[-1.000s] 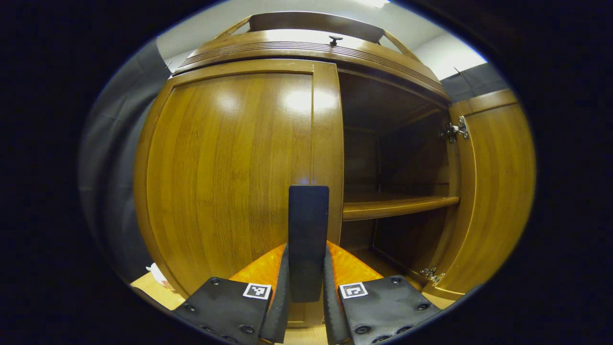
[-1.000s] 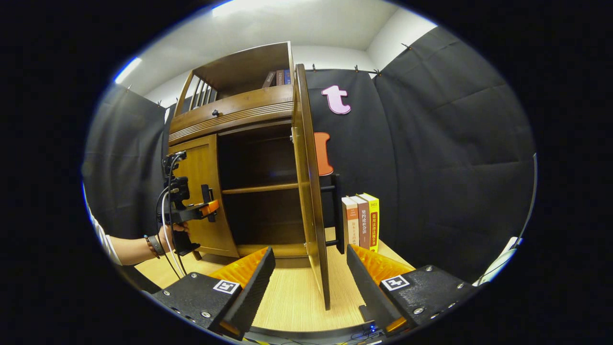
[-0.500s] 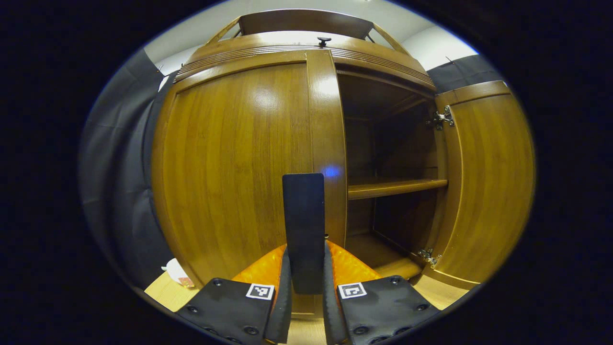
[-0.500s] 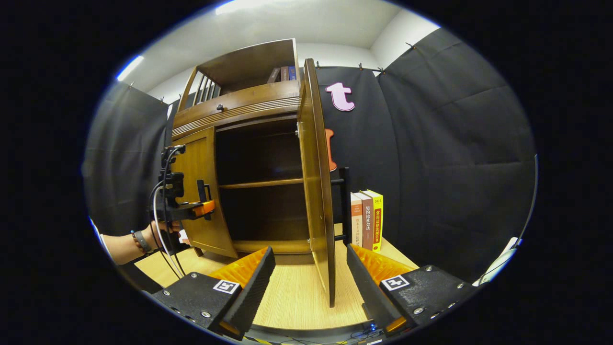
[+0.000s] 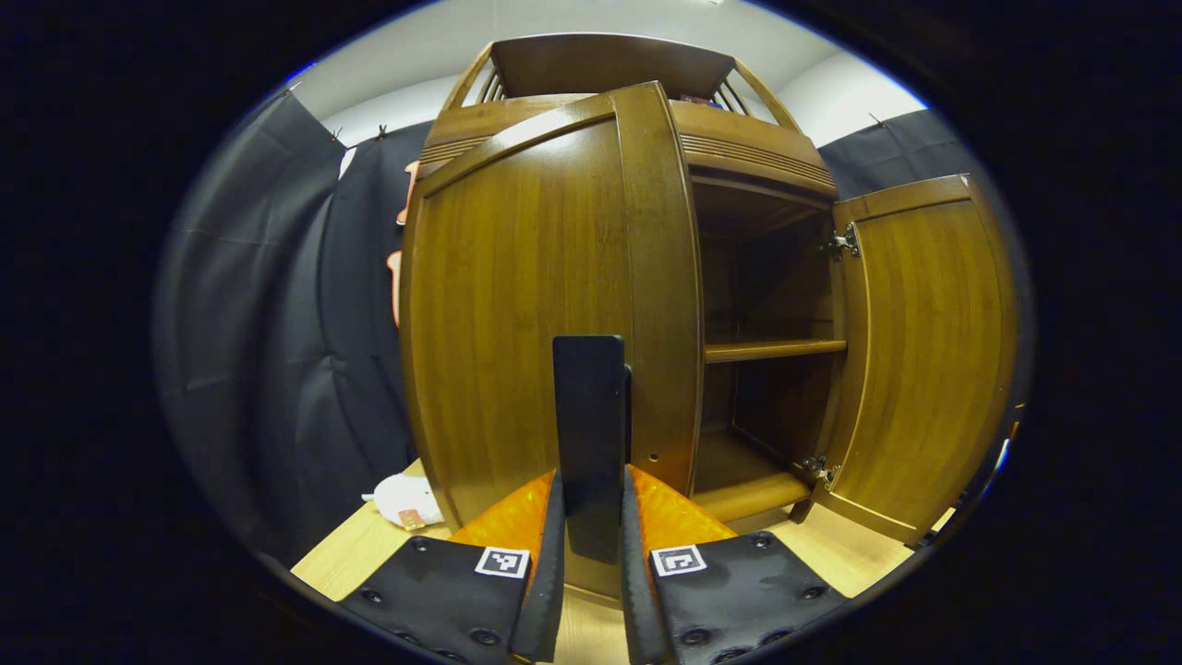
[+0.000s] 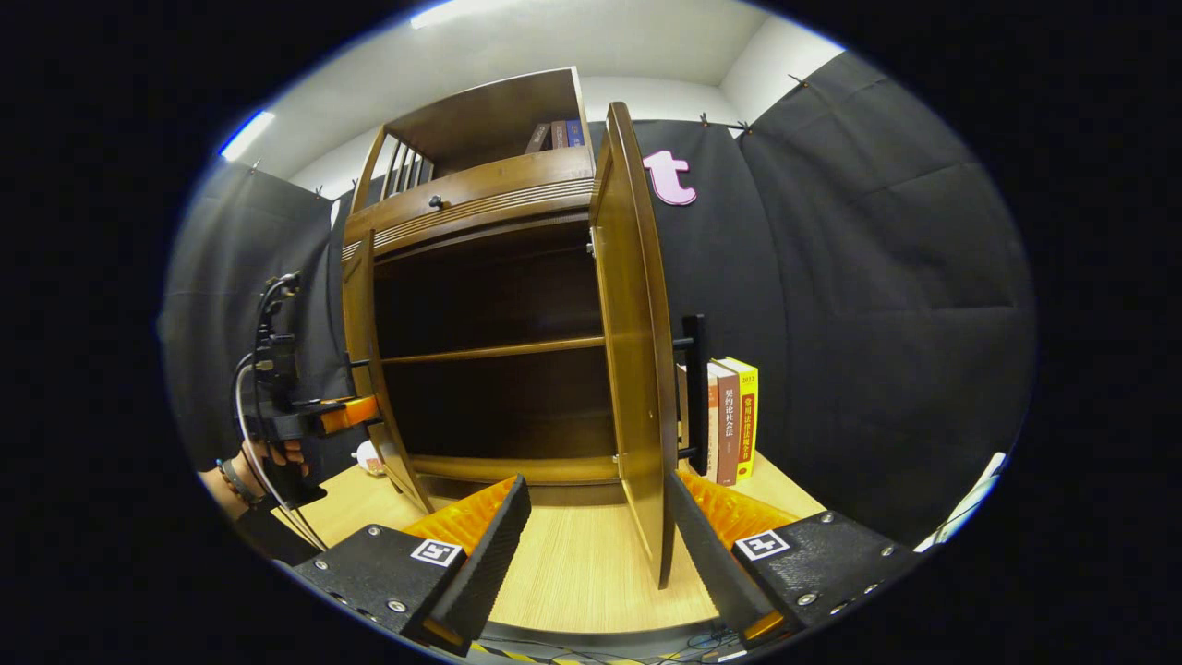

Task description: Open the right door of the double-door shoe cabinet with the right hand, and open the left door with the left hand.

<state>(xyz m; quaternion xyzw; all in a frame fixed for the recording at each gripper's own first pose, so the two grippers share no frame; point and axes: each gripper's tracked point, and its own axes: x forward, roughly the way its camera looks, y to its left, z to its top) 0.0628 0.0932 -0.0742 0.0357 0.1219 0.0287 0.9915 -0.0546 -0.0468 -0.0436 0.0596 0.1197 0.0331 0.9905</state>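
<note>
Wooden, pale and fine-grained, the tabletop [image 6: 572,573] carrying the shoe cabinet [image 6: 480,199], with black cloth walls hanging behind and to both sides of that cabinet and a white ceiling showing above it. Standing swung out from the cabinet front, both doors: the right door [image 6: 637,342] seen nearly edge-on in the right gripper view, its dark bar handle [image 6: 694,392] on the far face; the left door [image 5: 545,286] partly open, its free edge well clear of the cabinet frame. Showing between the doors, a dark interior with one shelf [image 6: 489,351] running across it. Leaning upright just right of the cabinet, beyond the right door, a few books [image 6: 734,420]. Lying on the tabletop at the cabinet's left foot, a small white thing [image 5: 404,499].

Clamping on the left door's dark handle [image 5: 589,434], the left gripper [image 5: 589,517], fingers pressed on both sides of it; seen from the right gripper view, the same tool held in a hand [image 6: 277,457] at the cabinet's left side. Hanging low in front of the cabinet, the right gripper [image 6: 591,545], fingers spread wide, the bottom edge of the right door sitting in the gap between them, whether touching either finger hard to tell. Bare tabletop stretching in front of the cabinet.
</note>
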